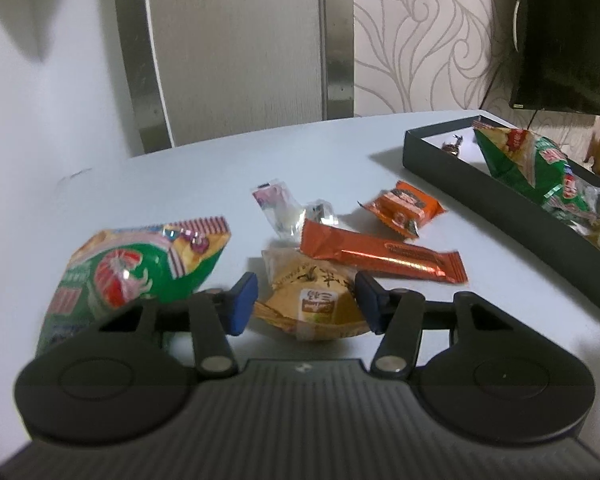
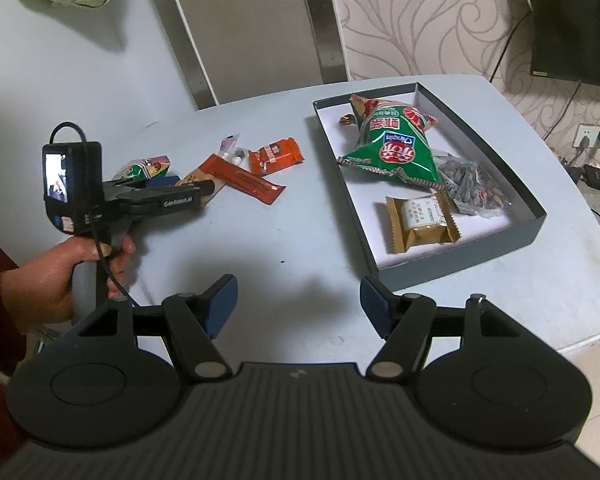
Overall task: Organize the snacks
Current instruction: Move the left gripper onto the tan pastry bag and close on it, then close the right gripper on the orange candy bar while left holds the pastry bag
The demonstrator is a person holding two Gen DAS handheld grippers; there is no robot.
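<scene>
**Snack sorting under way on a pale blue surface**

While the pale blue surface carries the spread, a dark, white-lined box sits toward its right side, already holding a large green snack bag, a clear packet of dark seeds and a gold-wrapped cake. Well to the left of the box lies a loose cluster: a second green bag, a long orange bar, a small orange packet, a clear wrapper and a tan pastry pack. A person's hand grips the handle of the left tool, which is lowered over the cluster with its blue pads on either side of the tan pastry pack; whether they press on it I cannot tell. The right tool hovers near the front edge, between the cluster and the box, its jaws apart with nothing between them.
</scene>
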